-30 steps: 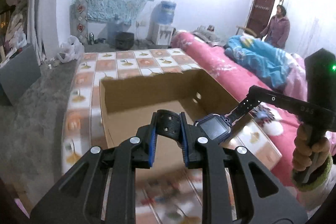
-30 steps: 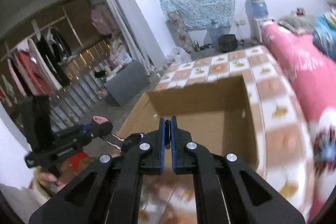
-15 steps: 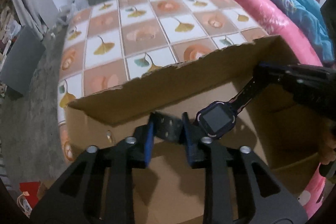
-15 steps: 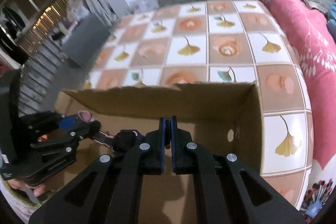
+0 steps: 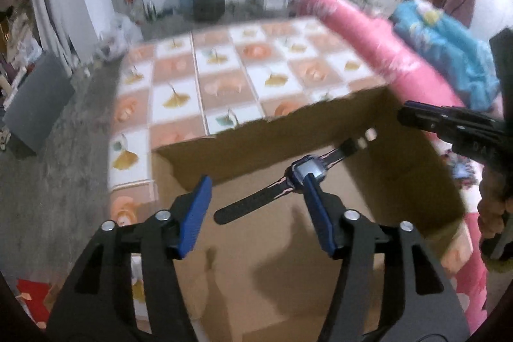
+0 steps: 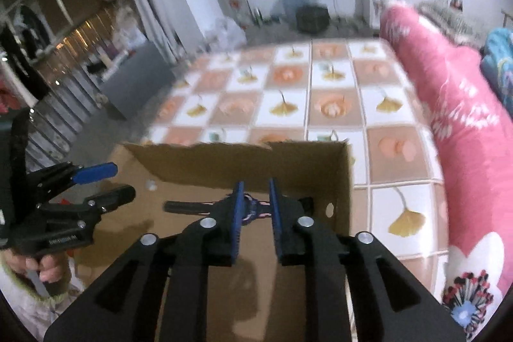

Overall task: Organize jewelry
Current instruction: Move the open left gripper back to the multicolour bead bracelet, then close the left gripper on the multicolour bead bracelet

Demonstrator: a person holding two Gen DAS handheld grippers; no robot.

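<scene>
Both your hand-held grippers are over the open cardboard box (image 5: 320, 146), w/ the smartwatch (image 5: 307, 170) in the box space below them. Left hand-held gripper (image 5: 255, 207): jaws wide apart and opening, pads off the watch, strap end lies between them, not pinched. Right hand-held gripper (image 6: 255, 207): jaws opening, narrow gap, the watch's pink-and-black strap seen through the gap, no pad contact visible. Box sits on the tile-print bed cover (image 6: 323, 108), pink quilt (image 6: 455, 117) just beside it.

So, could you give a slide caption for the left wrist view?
Left gripper opening, watch dropping into the cardboard box.
</scene>
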